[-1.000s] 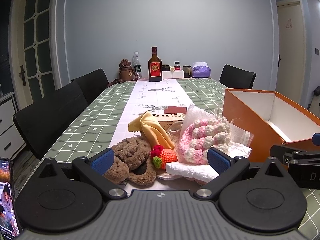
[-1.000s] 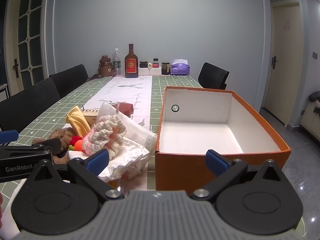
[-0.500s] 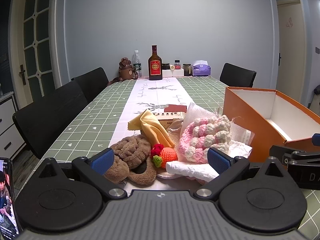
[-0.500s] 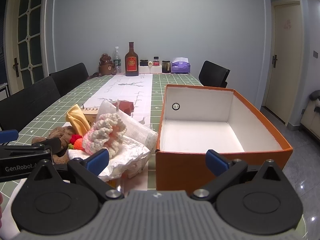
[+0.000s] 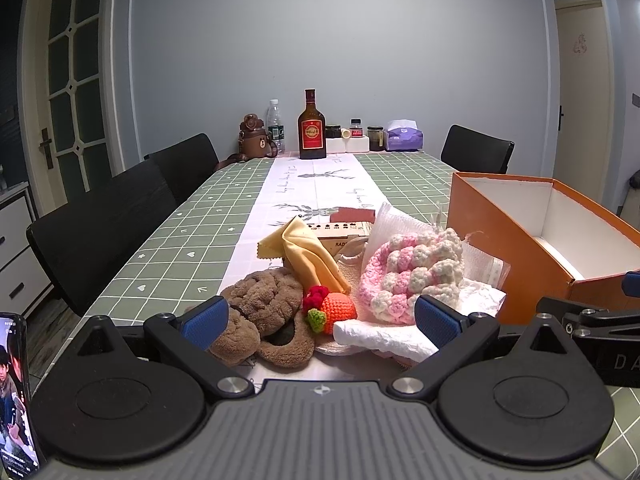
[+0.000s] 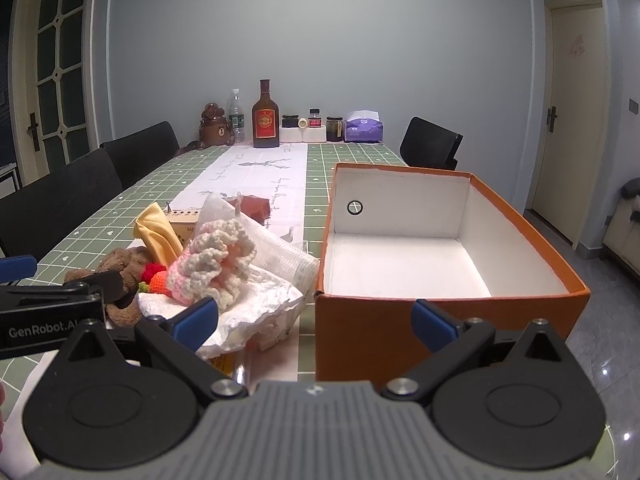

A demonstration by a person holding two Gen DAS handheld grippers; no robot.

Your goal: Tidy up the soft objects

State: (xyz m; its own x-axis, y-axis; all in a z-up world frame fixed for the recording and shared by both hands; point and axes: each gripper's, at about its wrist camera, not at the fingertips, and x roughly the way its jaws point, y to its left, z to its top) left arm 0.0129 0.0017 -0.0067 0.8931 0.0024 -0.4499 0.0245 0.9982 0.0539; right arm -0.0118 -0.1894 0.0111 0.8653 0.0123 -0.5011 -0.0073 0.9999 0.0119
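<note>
Nothing is packed yet: the orange cardboard box (image 6: pixel 448 312) at the table's near right edge is empty. Left gripper (image 5: pixel 320 316) and right gripper (image 6: pixel 316 318) are spread, grasping nothing. The pink-and-white crocheted bundle (image 5: pixel 408 270) looks the likeliest first pick.

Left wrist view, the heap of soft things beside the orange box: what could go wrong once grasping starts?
1. The pink-and-white crocheted piece lies on crumpled white paper, so a low grasp may take both.
2. The small orange crocheted fruit sits tight against the brown plush toy; lifting one may drag the other.
3. The open orange cardboard box stands at the table's edge; a nudge could shift it.
</note>
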